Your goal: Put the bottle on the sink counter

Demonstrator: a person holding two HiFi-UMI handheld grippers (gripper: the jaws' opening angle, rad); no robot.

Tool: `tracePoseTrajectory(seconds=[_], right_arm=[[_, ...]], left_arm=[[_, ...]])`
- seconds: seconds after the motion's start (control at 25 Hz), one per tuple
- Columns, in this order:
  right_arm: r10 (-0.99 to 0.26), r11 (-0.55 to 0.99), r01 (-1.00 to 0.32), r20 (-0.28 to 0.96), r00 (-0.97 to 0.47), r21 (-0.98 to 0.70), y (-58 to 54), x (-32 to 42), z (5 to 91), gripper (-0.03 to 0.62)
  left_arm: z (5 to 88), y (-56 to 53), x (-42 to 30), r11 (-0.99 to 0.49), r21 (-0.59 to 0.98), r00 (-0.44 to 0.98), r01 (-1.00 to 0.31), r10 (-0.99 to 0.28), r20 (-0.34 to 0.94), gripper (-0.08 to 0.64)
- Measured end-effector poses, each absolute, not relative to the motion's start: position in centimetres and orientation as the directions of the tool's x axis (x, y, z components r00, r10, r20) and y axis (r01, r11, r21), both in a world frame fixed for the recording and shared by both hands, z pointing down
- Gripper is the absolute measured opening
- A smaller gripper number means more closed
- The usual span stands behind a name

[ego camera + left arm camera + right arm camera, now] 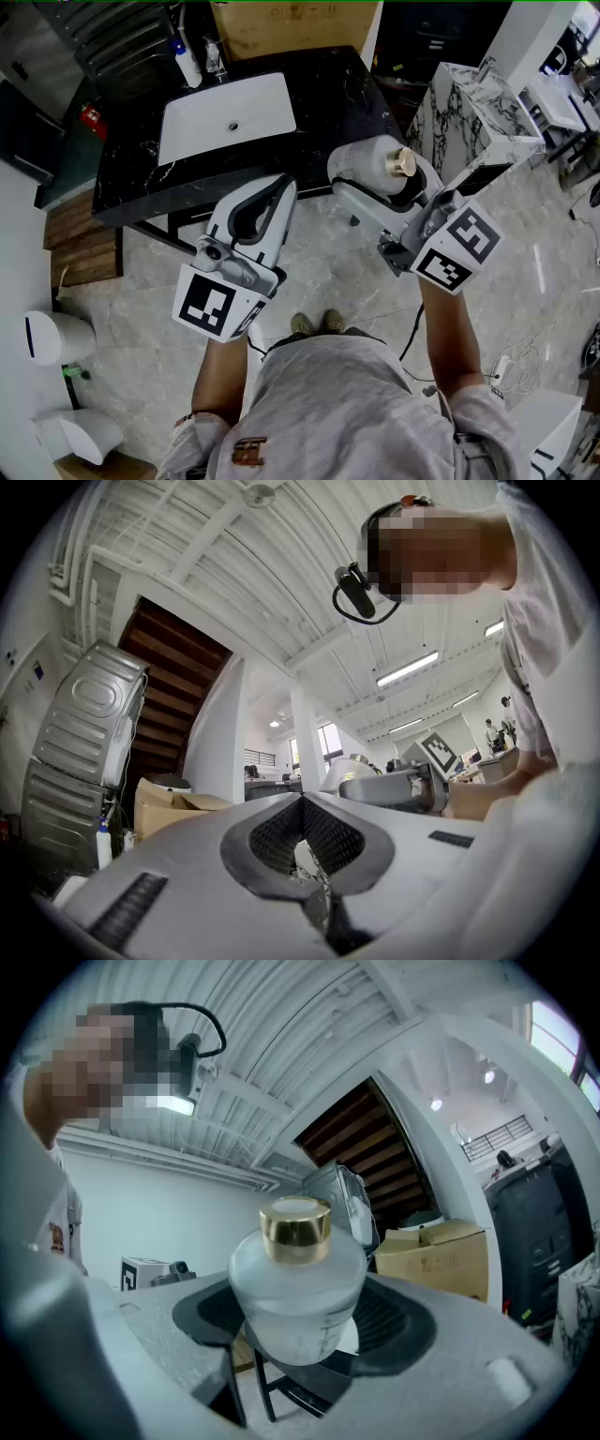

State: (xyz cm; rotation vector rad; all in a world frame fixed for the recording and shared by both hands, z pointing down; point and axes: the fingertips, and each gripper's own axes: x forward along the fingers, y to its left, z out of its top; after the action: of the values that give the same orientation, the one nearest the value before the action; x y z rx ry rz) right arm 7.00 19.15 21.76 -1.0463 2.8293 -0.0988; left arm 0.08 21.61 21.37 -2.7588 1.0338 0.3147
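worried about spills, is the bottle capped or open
Capped: a gold cap sits on the neck of the frosted bottle held in the right tool.

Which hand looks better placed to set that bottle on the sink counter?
Right. The right gripper holds the bottle between its fingers, in front of the sink counter; the left gripper is shut and empty.

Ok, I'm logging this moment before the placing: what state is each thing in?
bottle: capped, held up, not yet on counter
right gripper: shut on bottle
left gripper: shut, empty
sink: empty
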Motion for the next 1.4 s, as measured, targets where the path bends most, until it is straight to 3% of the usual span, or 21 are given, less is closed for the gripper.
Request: tracePoseTrajectory(seconds=[0.96,1.4], right_arm=[[-0.617,0.787,-0.613,-0.106,-0.780,-0.068,16.4,11.5,21.0,0.329],[-0.603,0.798,-0.600,-0.089,-0.793,-0.064,11.3,10.4,21.6,0.330]], left_arm=[[21.3,18.4,3.0,-0.658,-0.125,0.666,-0.743,-0.705,-0.245,0.000],[21.2,12.9,1.1,-0.619,-0.136,0.631,-0.774,-0.734,-0.250,0.002]])
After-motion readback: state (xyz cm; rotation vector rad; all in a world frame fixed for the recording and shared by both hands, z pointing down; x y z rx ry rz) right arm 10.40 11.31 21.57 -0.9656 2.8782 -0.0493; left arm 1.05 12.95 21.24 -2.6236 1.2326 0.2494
